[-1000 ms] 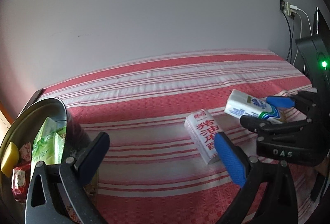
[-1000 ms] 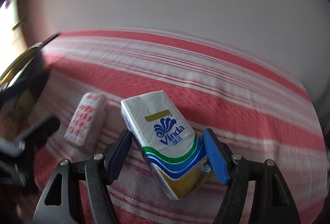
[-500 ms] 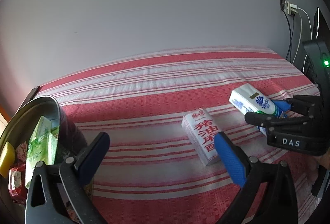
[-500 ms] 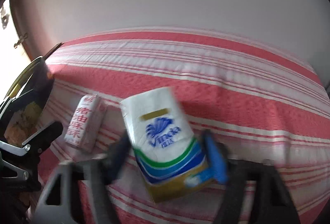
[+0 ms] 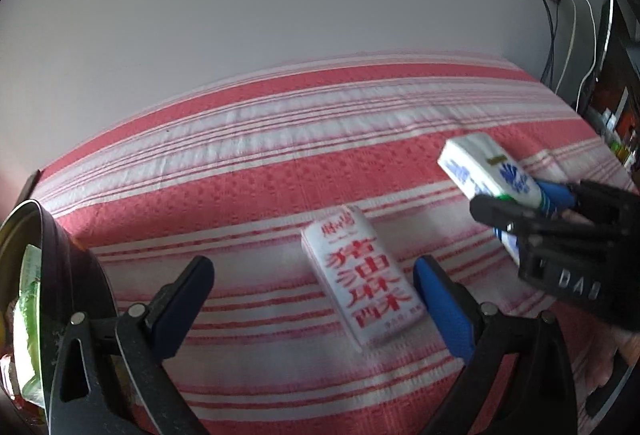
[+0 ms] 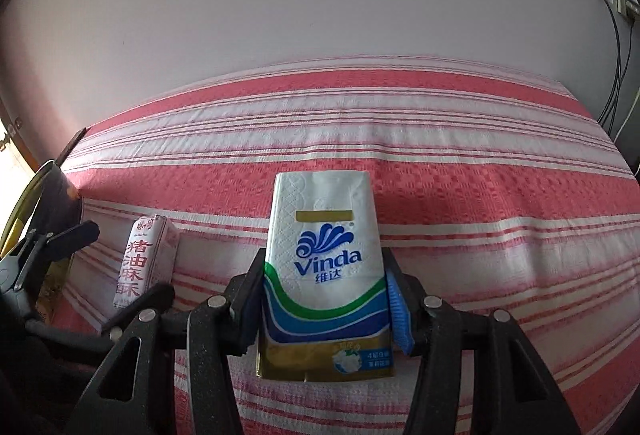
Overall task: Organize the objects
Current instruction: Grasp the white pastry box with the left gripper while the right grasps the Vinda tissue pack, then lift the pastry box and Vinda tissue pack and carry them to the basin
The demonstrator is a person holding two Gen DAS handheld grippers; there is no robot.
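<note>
Two packs remained on the striped bedspread (image 6: 460, 203): the right gripper (image 6: 324, 299) sat clamped across a soft, light Vinda tissue pack (image 6: 324, 255), while the left gripper (image 5: 316, 299), jaws apart, hovered by the stiffer snack box (image 5: 360, 275) at its one o'clock, best gripped across its narrow sides.

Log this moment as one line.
right gripper: shut on tissue pack | left gripper: open, over snack box | bowl: partly filled

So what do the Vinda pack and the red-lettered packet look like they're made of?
Vinda tissue pack: soft glossy plastic film over embossed paper, whose pattern shows through the clear upper part; the right claw is shut on it. Red-lettered packet: white printed wrapper, matte-looking, paper or film; too blurred to tell.
</note>
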